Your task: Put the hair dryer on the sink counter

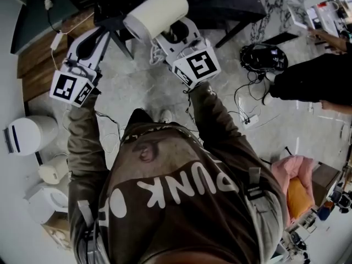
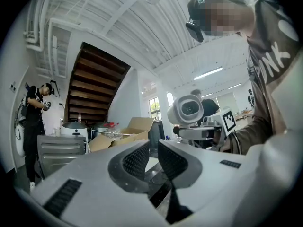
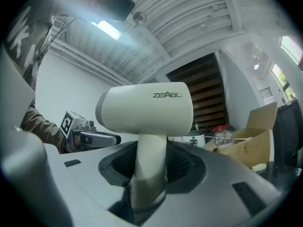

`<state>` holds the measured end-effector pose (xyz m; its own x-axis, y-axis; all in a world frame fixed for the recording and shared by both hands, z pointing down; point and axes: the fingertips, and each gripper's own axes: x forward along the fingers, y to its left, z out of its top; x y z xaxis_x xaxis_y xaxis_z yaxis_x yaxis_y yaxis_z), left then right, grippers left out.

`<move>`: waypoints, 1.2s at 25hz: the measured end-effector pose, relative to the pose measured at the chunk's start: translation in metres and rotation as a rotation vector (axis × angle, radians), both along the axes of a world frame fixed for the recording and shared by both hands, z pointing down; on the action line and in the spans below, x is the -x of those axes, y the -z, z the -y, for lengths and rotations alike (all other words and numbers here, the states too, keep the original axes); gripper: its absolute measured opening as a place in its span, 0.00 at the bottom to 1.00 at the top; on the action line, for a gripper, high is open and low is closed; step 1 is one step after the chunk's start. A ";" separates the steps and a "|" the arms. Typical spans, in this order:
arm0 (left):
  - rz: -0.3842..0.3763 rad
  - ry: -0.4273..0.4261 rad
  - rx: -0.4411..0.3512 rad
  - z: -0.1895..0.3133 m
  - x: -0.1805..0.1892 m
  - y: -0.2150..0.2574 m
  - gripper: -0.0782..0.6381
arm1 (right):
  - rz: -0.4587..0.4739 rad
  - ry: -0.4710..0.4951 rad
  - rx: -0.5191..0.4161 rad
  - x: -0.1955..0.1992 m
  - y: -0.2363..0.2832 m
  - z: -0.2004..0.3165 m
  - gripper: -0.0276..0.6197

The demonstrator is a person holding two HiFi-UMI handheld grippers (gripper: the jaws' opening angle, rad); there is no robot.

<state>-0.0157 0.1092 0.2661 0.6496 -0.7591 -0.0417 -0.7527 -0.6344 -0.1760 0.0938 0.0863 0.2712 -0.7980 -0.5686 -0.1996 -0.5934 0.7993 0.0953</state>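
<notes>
Grey marbled floor (image 1: pixel 137 87); wooden staircase (image 2: pixel 94 89); white ribbed ceiling (image 2: pixel 142 22).

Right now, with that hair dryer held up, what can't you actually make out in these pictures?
- No view shows the sink counter.
- Right gripper view: the hair dryer handle's lower end is sunk inside the right gripper, which clamps it.
- Head view: that gripper's tips are covered by the dryer's barrel.
- Head view: the second person is cut off by the right edge.
- Right gripper view: the pots beside the cardboard box are too small to identify.

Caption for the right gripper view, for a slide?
Right gripper gripping a cream hair dryer by its handle, barrel above the jaws.
</notes>
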 end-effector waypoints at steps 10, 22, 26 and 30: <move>0.004 0.006 0.014 0.075 0.018 -0.024 0.19 | -0.018 0.006 0.026 0.018 -0.018 0.069 0.29; 0.023 -0.050 0.050 0.262 0.108 -0.075 0.19 | -0.063 -0.040 0.131 0.114 -0.051 0.248 0.29; 0.027 -0.078 0.062 0.310 0.131 -0.096 0.19 | -0.105 -0.060 0.223 0.140 -0.077 0.300 0.29; 0.049 -0.116 0.079 0.345 0.139 -0.117 0.19 | -0.171 -0.064 0.329 0.157 -0.104 0.347 0.29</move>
